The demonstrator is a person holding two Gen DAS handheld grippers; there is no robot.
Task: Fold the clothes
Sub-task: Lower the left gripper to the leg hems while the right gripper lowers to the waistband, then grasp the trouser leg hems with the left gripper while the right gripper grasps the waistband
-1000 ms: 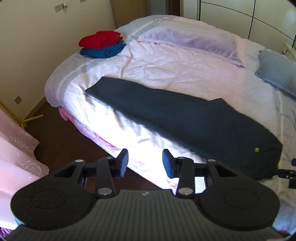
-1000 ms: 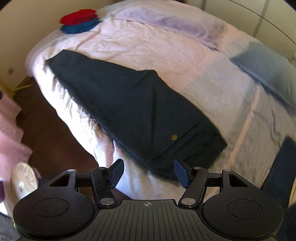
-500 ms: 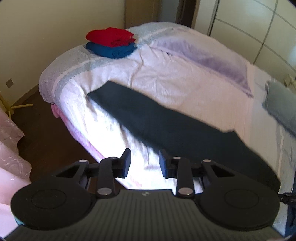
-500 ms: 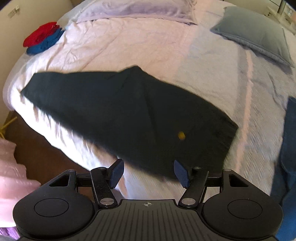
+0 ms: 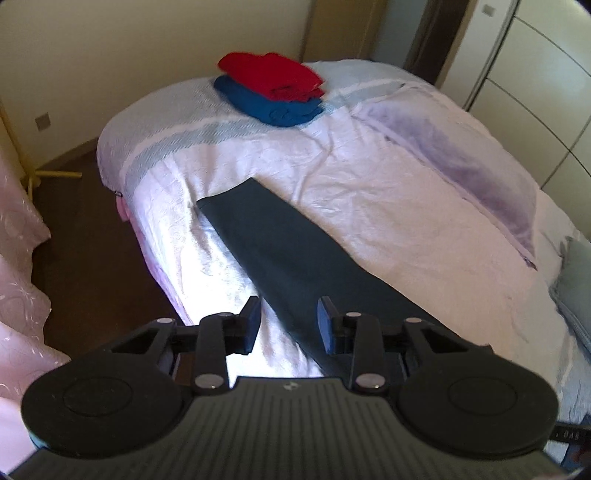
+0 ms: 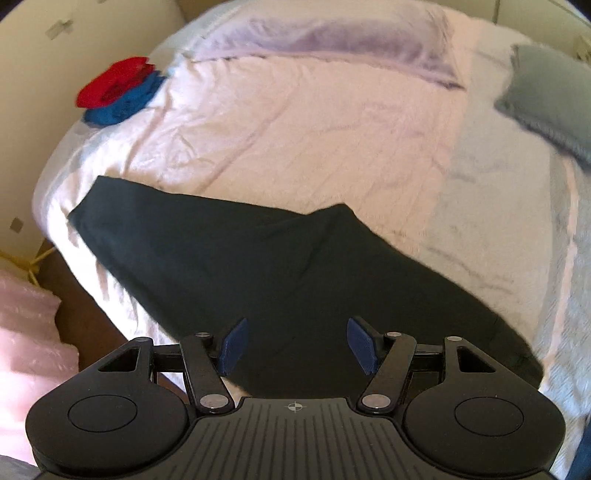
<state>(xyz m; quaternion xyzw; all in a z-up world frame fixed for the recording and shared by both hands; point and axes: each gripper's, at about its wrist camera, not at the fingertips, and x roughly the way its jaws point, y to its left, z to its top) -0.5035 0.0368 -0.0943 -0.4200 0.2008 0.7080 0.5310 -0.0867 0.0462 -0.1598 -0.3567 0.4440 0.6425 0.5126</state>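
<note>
Right wrist view, right gripper (image 6: 293, 345) wide apart, empty, seemingly above dark trousers (image 6: 236, 258), left gripper (image 5: 289, 325) likewise empty.

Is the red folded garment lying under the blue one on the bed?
No, the red garment lies on top of the blue garment, stacked at the far corner of the bed.

Bare bedspread (image 6: 314, 122) beyond dark trousers (image 6: 240, 266), folded stack (image 5: 271, 88) at far corner, pillows (image 6: 332, 33) behind

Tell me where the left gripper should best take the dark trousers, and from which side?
Probably the narrow leg-end corner of the dark trousers, approached from the bed's near edge. That end lies flat, free and close to the edge; the left gripper has open jaws.
</note>
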